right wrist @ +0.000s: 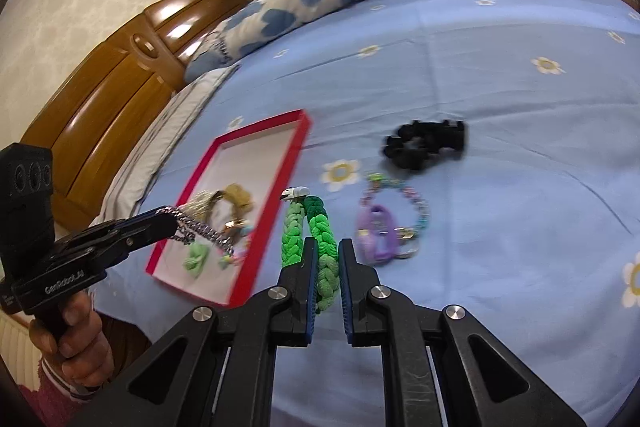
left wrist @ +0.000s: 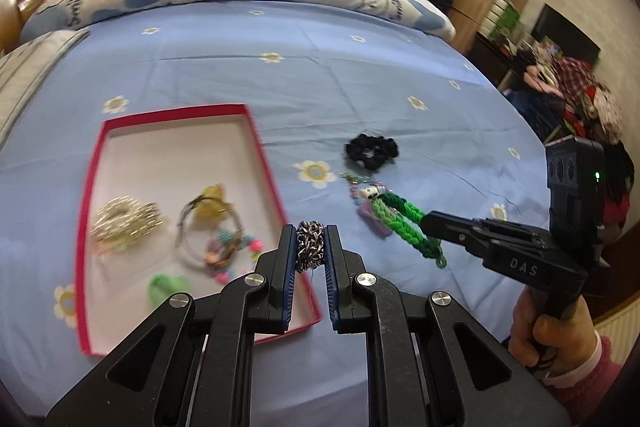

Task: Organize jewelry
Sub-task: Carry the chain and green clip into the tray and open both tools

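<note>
— Blue bedsheet [left wrist: 280, 99], red box [left wrist: 93, 187] on it. How full?

— Several pieces lie inside already: a gold one, a bead string, something green.

— And the grippers?

— Left gripper [left wrist: 311, 233] is clamped on a steel chain [left wrist: 309, 247] above the box's near corner. Right gripper [right wrist: 327, 251] pinches a green braid [right wrist: 320, 227], clear of the box.

— What's left?

— Those two, I'd say, plus the black scrunchie [left wrist: 372, 151] and purple bead bracelet [right wrist: 394, 223] on the sheet.

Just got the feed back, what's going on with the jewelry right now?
A person holds both tongs over the bed. The left tongs are shut on a silver chain bracelet, above the red tray. The right tongs are shut on a green braided band. A black scrunchie and a beaded bracelet lie on the sheet.
</note>
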A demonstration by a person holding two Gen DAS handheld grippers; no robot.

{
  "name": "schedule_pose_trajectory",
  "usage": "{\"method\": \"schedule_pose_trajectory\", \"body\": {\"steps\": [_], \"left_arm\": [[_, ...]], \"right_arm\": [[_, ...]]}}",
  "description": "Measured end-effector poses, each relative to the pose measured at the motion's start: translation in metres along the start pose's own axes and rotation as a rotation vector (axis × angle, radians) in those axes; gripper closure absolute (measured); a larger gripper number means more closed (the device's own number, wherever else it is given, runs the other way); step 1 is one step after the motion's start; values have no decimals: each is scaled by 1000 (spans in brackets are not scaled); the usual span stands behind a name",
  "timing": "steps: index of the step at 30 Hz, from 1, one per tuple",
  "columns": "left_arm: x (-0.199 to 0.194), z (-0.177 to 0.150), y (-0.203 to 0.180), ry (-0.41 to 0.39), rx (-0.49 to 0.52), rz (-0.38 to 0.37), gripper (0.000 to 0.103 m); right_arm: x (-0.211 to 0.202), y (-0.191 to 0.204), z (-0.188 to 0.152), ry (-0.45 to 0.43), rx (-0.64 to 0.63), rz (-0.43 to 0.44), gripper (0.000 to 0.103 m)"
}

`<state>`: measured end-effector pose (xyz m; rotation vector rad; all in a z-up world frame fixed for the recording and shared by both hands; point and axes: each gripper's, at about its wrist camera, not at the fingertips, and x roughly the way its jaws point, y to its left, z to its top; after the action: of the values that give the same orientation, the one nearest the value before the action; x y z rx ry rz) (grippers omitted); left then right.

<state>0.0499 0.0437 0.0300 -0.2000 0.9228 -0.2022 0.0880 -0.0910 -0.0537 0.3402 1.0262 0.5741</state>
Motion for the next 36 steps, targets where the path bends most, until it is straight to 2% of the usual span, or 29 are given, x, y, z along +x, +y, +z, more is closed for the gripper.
{"method": "schedule_pose_trajectory", "body": {"steps": [8,16,27,36], "left_arm": [[-26,-17,44,-31,-101,59,91],[-33,-27,78,-44,-177,109,91],[-14,-31,101,-28,-212,151,91],[5,-42,127,3,-266,171,91]], "right_arm": [[18,44,-3,30,-64,66,93],[34,69,-3,56,-96,106,93],[72,94,-4,106,-142,111,93],[97,99,-6,148,-155,93,93]]}}
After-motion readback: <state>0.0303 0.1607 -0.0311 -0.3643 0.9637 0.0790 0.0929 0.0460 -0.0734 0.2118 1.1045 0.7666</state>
